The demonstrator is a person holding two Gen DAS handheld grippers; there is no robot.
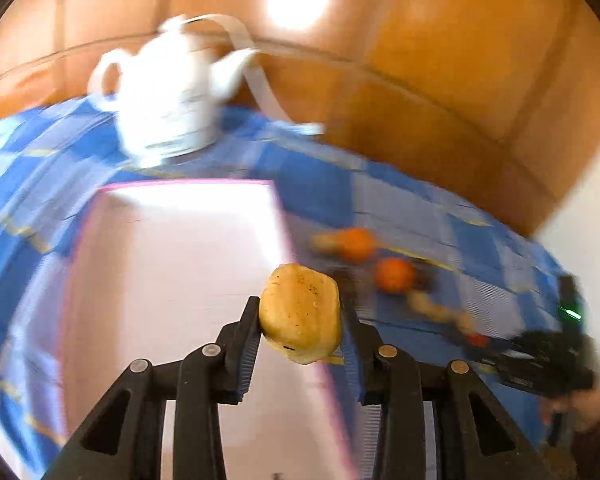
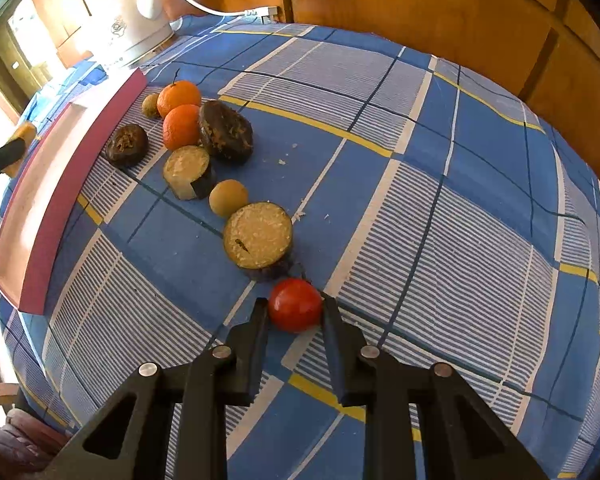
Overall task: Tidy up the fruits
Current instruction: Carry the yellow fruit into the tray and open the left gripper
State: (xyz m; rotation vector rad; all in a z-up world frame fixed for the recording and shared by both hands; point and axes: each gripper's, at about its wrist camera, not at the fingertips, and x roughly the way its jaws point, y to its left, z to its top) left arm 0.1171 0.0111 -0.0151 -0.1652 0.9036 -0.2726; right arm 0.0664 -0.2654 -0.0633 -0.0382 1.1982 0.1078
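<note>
My left gripper [image 1: 300,304] is shut on a yellow-brown lumpy fruit [image 1: 300,314], held in the air over the right edge of a pink-rimmed tray [image 1: 180,260]. That fruit [image 2: 26,132] also shows at the far left of the right wrist view, above the tray [image 2: 60,184]. My right gripper [image 2: 295,302] is shut on a small red tomato [image 2: 295,307] that rests on the blue checked cloth [image 2: 440,220]. Beyond it runs a row: cut aubergine slices [image 2: 258,236], a small round tan fruit [image 2: 228,198] and two oranges [image 2: 182,126].
A white teapot-shaped kettle [image 2: 136,20] with a white cable [image 2: 220,10] stands at the table's far corner behind the tray. A wooden wall [image 2: 420,8] runs close along the table's far edge. The left wrist view is blurred.
</note>
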